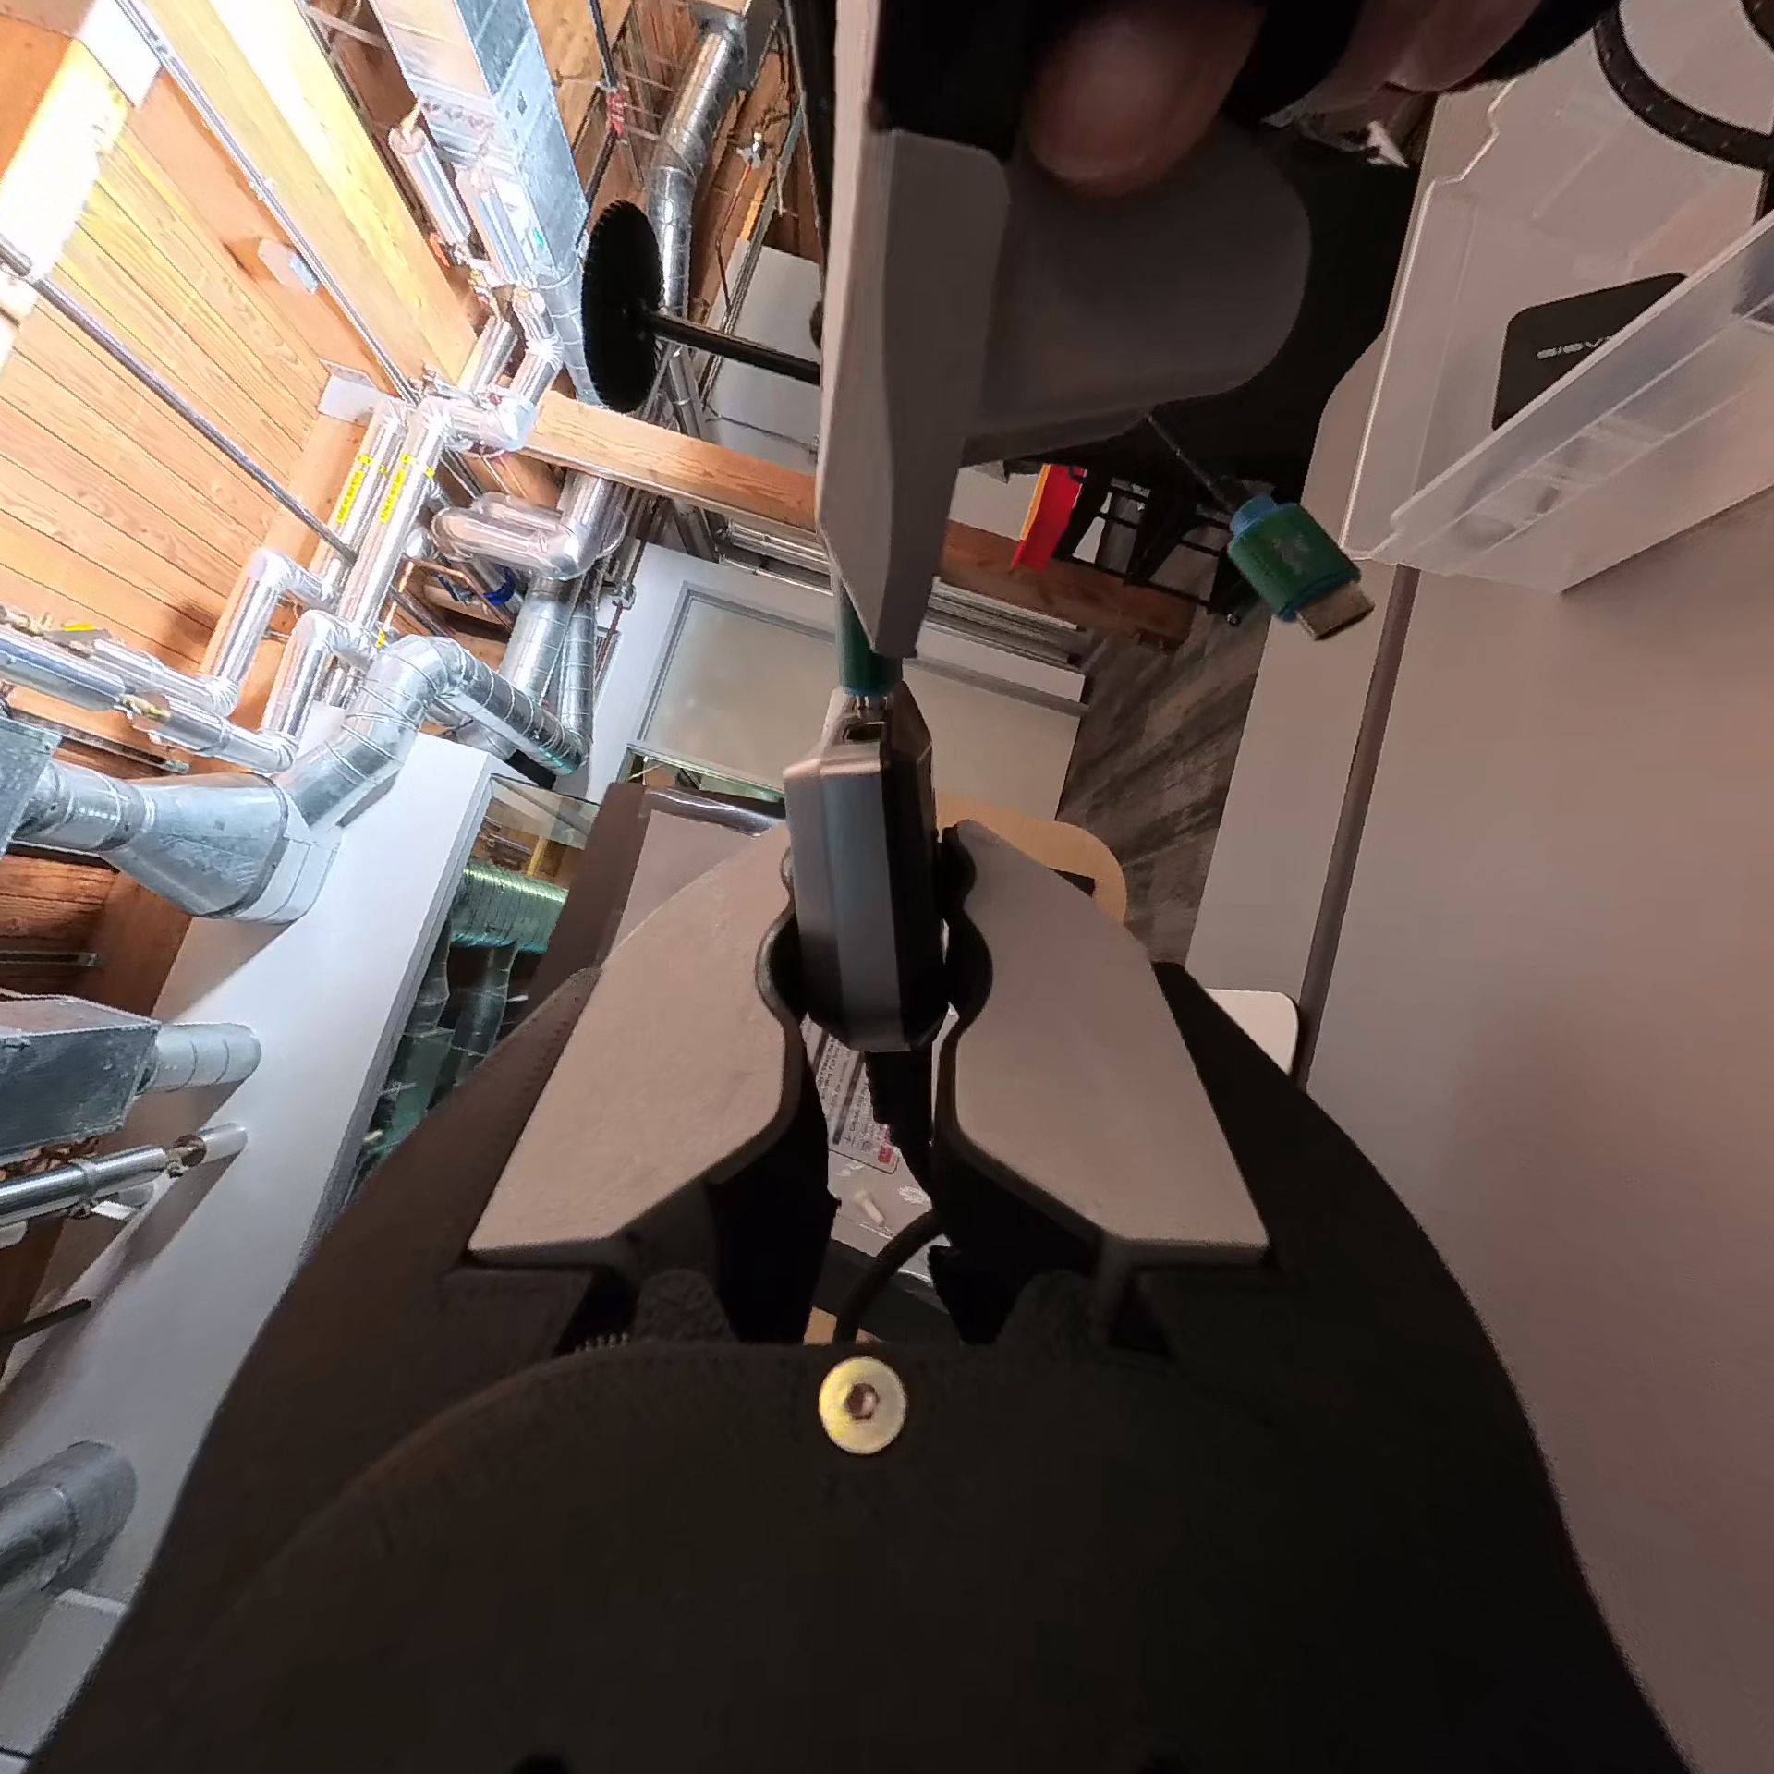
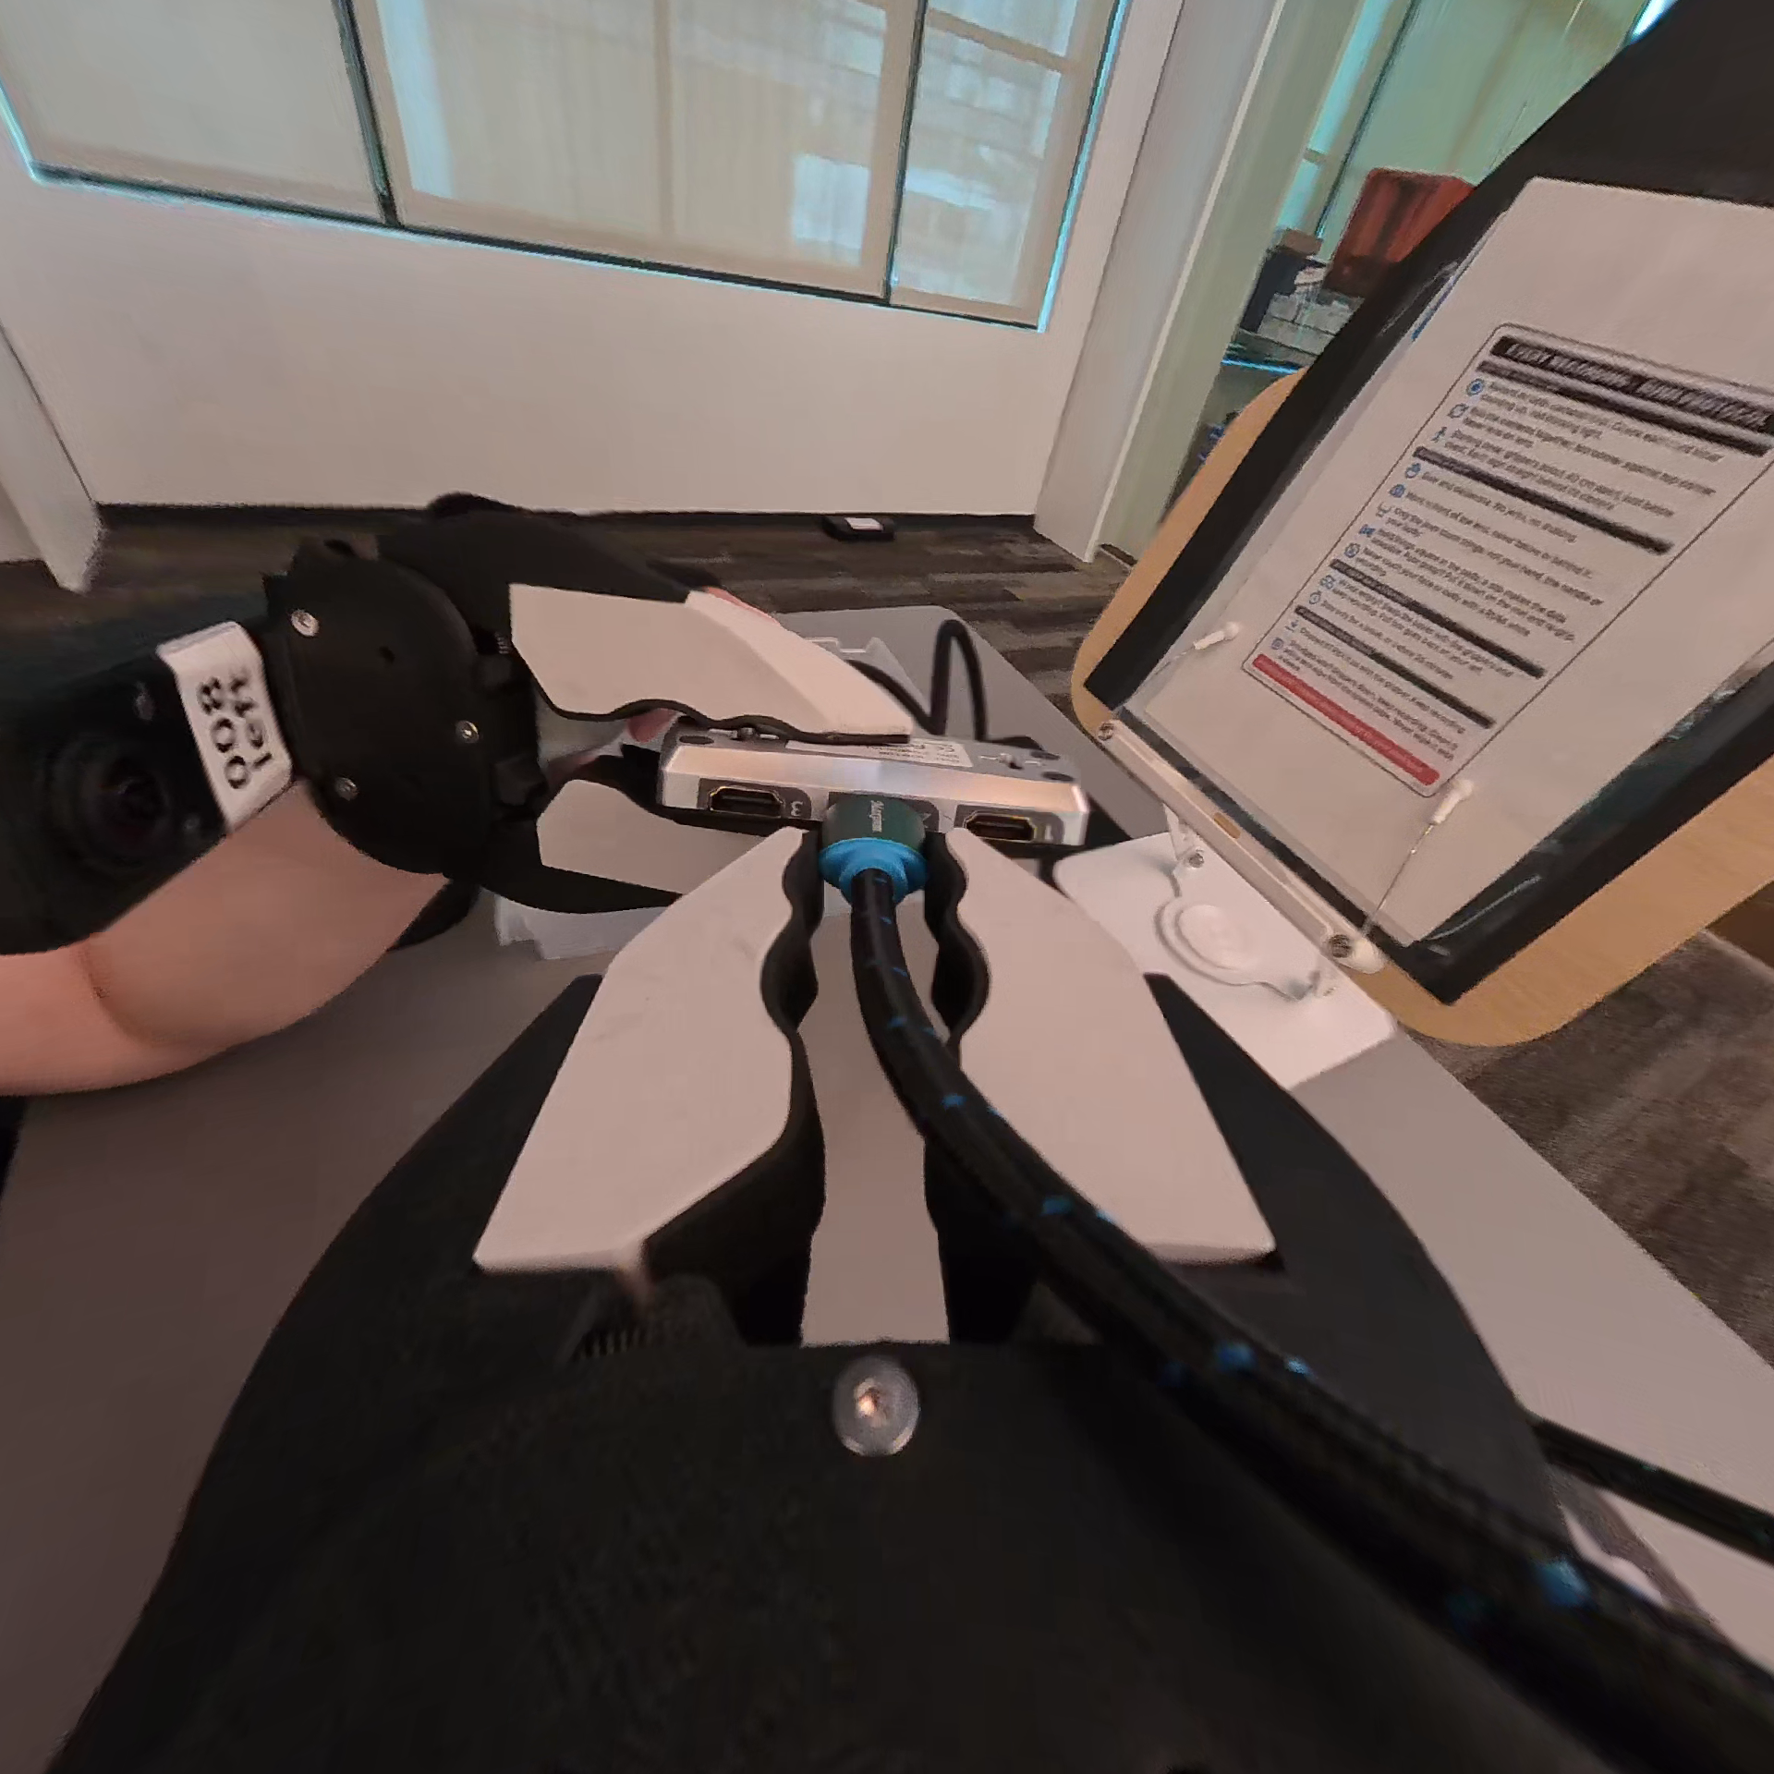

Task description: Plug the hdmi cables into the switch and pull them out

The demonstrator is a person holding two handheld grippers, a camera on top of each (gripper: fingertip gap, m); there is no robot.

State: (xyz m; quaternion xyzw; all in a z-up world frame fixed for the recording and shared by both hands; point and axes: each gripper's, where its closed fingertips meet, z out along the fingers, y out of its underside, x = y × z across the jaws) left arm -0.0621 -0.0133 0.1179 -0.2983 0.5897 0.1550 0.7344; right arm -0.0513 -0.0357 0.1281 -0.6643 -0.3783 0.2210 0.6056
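L gripper (image 1: 869, 936) is pinched on the switch (image 1: 859, 893) — a slim silver box held edge-on between the pale fingers, w/ its own black lead dropping back toward 6 o'clock. In the right wrist view the same switch (image 2: 869, 778) sits at centre, clamped from 9 o'clock by the L gripper (image 2: 768, 715), held in a person's hand.

R gripper (image 2: 869, 854) is closed around the green-and-blue hdmi plug (image 2: 869, 835), which is seated in the middle port; an empty port shows on either side. Its black braided cable (image 2: 960, 1075) w/ blue flecks runs back toward 5 o'clock. In the left wrist view the R gripper (image 1: 878, 629) comes in from 12 o'clock, tips at the switch's far end.

A 2nd plug (image 1: 1296, 576), green w/ blue collar, hangs loose at 2 o'clock — beside a clear plastic bin (image 1: 1574, 384). A framed sheet (image 2: 1498, 576) stands at 2 o'clock in the right wrist view.
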